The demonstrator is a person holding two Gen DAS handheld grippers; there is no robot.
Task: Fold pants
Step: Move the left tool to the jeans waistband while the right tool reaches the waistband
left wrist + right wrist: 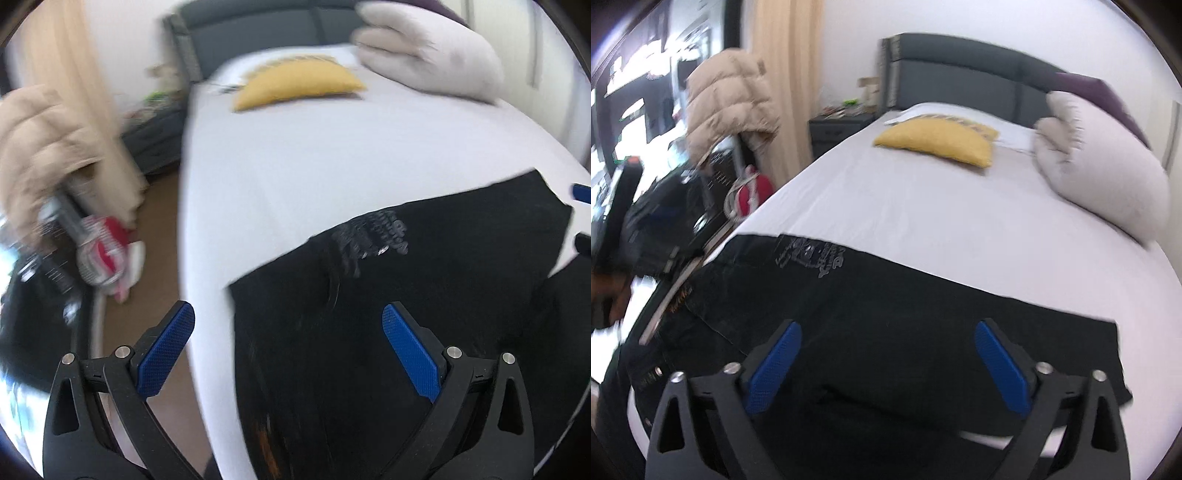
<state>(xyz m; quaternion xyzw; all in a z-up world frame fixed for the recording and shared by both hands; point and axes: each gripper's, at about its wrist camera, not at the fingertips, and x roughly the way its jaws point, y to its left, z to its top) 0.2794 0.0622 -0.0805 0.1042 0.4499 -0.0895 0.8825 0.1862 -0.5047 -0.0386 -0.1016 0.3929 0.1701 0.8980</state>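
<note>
Right wrist view takes in the white bed, black pants spread flat across its near end. Their grey print is too blurred to read. A yellow pillow lies near the headboard. Right gripper and left gripper hover spread wide, holding nothing.

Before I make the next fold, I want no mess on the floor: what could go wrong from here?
1. The black denim pants lie at the left edge of the white-sheeted bed; a pull that way could drag them off.
2. Both the left tool and the right tool are open and hold nothing, so a shallow pinch may catch only the top layer.
</note>
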